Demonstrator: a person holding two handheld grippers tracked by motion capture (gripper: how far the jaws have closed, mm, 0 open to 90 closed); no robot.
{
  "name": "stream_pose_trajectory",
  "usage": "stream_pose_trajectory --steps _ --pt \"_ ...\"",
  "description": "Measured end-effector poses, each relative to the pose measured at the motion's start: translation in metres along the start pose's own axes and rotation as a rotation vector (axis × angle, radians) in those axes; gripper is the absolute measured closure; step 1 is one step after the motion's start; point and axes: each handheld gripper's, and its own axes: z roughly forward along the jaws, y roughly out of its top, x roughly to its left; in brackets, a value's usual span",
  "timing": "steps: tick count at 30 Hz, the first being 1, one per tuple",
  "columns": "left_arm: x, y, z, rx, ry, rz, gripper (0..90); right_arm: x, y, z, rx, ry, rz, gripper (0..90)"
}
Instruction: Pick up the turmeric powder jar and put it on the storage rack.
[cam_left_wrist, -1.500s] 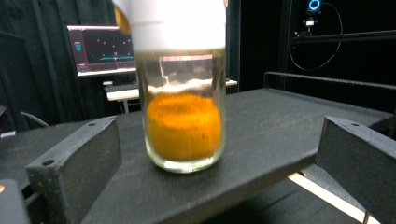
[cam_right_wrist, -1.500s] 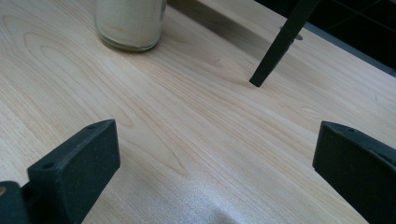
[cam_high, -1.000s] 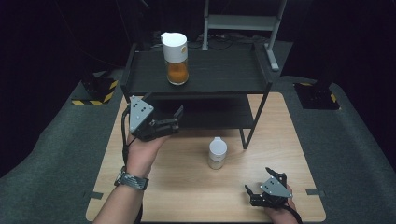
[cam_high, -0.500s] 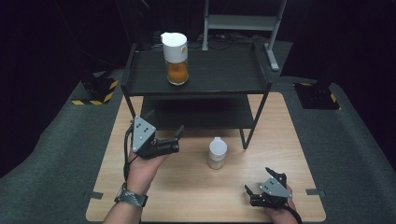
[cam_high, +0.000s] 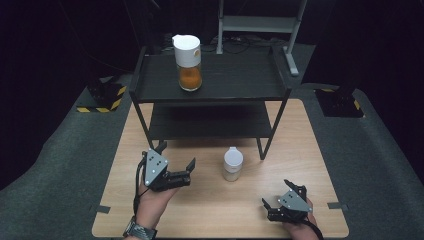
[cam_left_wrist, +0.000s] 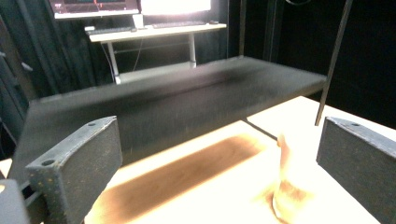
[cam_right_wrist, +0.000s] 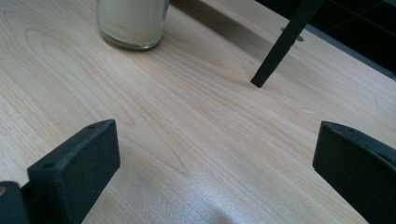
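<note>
A small jar with a white lid and pale contents stands on the wooden table in front of a black two-tier shelf. On the shelf's top tier stands a tall jar with a white lid and orange contents. My left gripper is open, left of the small jar and apart from it, with nothing between its jaws. In the left gripper view the small jar is blurred, near the right jaw. My right gripper rests open at the table's front right. The small jar lies far ahead of it.
The shelf's front right leg stands on the table just right of the small jar. The lower tier hangs low over the table's back half. Grey floor surrounds the table. A desk with monitors lies beyond.
My left gripper has drawn back from the shelf toward the person and shifted right, closer to the small jar. The right gripper and both jars have stayed put.
</note>
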Motion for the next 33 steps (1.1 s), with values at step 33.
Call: stream_pose_trajectory --steps 33 --pt "-0.007 -0.082 0.015 0.268 -0.047 0.030 0.5 0.004 0.002 0.001 0.009 -0.017 -0.016 0.0"
